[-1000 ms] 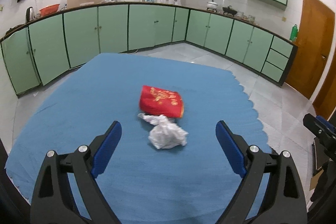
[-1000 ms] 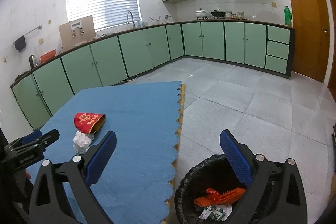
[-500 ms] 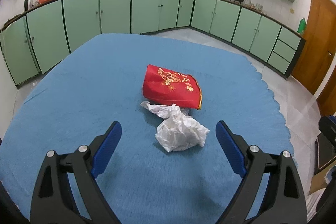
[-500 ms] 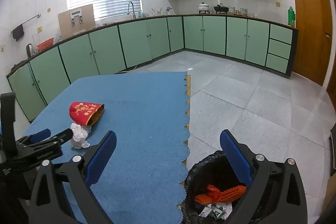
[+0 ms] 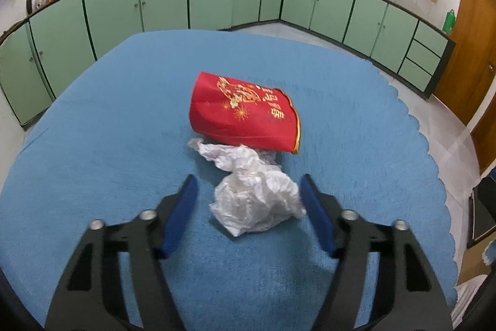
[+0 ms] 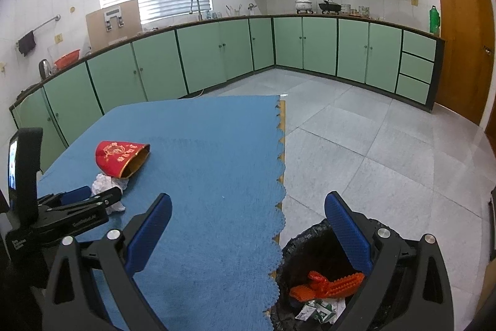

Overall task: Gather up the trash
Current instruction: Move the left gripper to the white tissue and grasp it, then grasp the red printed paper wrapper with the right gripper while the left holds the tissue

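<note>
On the counter (image 5: 93, 120), covered by a blue mat with a scalloped edge, a red paper cup (image 5: 245, 117) lies on its side toward the middle, its open mouth facing the scalloped edge. Below that edge on the floor stands a black-lined trash bin (image 6: 297, 250) holding an orange item and scraps. Touching the cup's near side lies a crumpled white tissue (image 5: 254, 194). The left gripper (image 5: 248, 207) straddles the tissue, its blue jaws closing around it, one pad at its edge and the other not yet touching. The right gripper (image 6: 248, 225) hangs spread and empty over the scalloped edge.
</note>
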`<state>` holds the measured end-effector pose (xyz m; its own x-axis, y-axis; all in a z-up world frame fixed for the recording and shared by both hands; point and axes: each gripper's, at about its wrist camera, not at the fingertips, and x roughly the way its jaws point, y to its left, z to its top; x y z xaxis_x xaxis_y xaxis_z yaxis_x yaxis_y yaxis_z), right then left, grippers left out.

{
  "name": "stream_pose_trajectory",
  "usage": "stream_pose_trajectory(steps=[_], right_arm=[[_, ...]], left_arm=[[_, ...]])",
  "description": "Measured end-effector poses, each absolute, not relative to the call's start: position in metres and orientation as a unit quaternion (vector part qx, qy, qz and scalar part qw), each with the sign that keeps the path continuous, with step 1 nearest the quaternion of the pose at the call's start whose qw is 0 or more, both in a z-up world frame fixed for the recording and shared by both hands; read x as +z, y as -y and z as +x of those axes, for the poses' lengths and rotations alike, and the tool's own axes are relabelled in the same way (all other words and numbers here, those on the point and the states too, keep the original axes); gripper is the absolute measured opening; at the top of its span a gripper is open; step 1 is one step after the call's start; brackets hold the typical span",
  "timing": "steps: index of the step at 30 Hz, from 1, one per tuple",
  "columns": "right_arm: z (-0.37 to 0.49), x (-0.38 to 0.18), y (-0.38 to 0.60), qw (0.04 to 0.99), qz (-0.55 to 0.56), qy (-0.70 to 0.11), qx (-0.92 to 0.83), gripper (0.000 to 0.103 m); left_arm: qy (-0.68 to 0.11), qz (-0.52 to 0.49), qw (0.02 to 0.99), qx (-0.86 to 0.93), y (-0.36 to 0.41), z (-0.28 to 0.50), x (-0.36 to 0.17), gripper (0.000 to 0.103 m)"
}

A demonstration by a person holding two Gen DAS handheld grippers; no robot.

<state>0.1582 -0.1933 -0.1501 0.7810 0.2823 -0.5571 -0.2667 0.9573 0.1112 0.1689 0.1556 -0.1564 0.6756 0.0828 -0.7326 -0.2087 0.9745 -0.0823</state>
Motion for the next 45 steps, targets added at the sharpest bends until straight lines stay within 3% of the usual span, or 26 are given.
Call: stream_pose_trajectory(steps=[4,10,25,45], right_arm=[[0.159,-0.153,0.19,0.941,0.013,-0.303,0.153,0.097],[0.161,-0.152,0.181,0.94,0.01,-0.303,0.159,0.097],[0.176,-0.148,0.098,0.932,0.003,-0.301,0.204,0.097],[0.205,-0.169,-0.005,0.92,-0.002,-0.334,0.205,0.097]], left_arm=[[-0.398,-0.087,0.91,0.076,-0.157,0.169,-0.158,0.036],[-0.38,-0.097,0.916,0.088,-0.166,0.157,-0.151,0.027],[-0.342,-0.108,0.921,0.154,-0.244,0.12,-0.121,0.025],[-0.339,-0.116,0.915,0.186,-0.298,0.118,-0.122,0.025]])
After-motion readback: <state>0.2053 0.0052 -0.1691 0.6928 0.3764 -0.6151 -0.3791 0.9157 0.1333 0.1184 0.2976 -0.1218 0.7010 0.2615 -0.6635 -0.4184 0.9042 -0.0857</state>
